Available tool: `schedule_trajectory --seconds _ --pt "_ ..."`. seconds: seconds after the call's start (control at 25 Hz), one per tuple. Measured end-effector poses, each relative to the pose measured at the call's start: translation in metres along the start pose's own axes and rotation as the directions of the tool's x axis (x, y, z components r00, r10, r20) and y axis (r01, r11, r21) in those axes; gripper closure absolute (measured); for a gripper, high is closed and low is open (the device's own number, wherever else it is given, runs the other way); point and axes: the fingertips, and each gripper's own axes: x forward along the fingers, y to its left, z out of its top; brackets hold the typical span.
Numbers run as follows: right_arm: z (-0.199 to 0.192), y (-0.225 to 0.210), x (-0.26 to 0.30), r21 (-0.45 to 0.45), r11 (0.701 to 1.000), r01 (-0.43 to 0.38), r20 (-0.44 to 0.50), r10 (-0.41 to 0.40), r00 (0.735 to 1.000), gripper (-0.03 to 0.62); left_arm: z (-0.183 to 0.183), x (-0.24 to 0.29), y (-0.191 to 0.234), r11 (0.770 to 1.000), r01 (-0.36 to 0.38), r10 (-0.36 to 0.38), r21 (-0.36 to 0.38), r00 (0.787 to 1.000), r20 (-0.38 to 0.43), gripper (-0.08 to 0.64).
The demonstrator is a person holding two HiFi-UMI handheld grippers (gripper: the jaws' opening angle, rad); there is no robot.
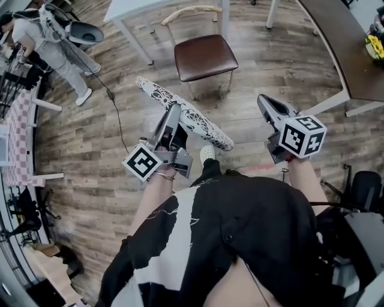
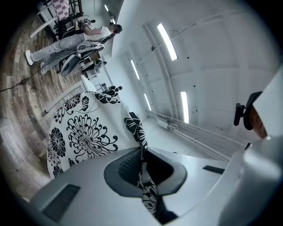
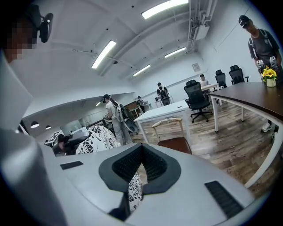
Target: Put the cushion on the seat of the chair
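Note:
The cushion (image 1: 195, 120) is white with black flowers and hangs on edge, slanting above the wood floor. My left gripper (image 1: 174, 110) is shut on its rim, and in the left gripper view the fabric (image 2: 84, 132) is pinched between the pads (image 2: 128, 165). My right gripper (image 1: 264, 100) is shut, off to the cushion's right and apart from it. The chair (image 1: 205, 57) has a brown seat and a pale wooden back and stands just beyond the cushion. In the right gripper view the chair (image 3: 176, 143) lies past the gripper (image 3: 141, 146), with the cushion (image 3: 95, 139) to its left.
A white table (image 1: 135, 12) stands behind the chair, and a dark table (image 1: 354, 66) with yellow flowers (image 1: 374, 45) is at the right. A person in grey (image 1: 54, 51) stands at the far left. A cable (image 1: 117, 120) runs across the floor.

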Motion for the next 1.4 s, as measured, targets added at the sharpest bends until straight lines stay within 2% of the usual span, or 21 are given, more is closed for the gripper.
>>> schedule_trajectory --seconds 0.28,0.6,0.76,0.92,1.08,1.2,1.4 --pt "0.030 0.000 0.048 0.011 1.000 0.021 0.012 -0.021 1.000 0.577 0.046 0.039 0.027 1.000 0.011 -0.012 -0.006 0.999 -0.030 0.538" --pt "0.057 -0.004 0.097 0.051 0.998 0.044 0.040 -0.046 0.998 0.577 0.089 0.078 0.050 0.998 0.064 -0.065 -0.013 0.996 -0.065 0.538" --pt "0.071 -0.003 0.119 0.044 0.998 0.044 0.061 -0.047 0.997 0.577 0.111 0.096 0.058 0.997 0.082 -0.081 0.013 0.994 -0.070 0.538" --pt "0.078 -0.013 0.129 0.052 0.997 0.058 0.083 -0.062 0.995 0.577 0.119 0.112 0.065 0.995 0.103 -0.102 0.015 0.993 -0.062 0.538" --pt "0.089 -0.020 0.136 0.059 0.996 0.062 0.100 -0.068 0.993 0.577 0.122 0.125 0.075 0.996 0.084 -0.083 0.011 0.994 -0.070 0.538" --pt "0.100 -0.036 0.146 0.045 0.997 0.060 0.105 -0.065 0.992 0.577 0.122 0.150 0.082 0.997 0.075 -0.075 -0.005 0.995 -0.066 0.538" --pt "0.129 -0.093 0.178 0.037 0.998 0.050 0.099 -0.053 0.994 0.577 0.125 0.219 0.097 0.998 0.067 -0.067 -0.004 0.996 -0.062 0.538"
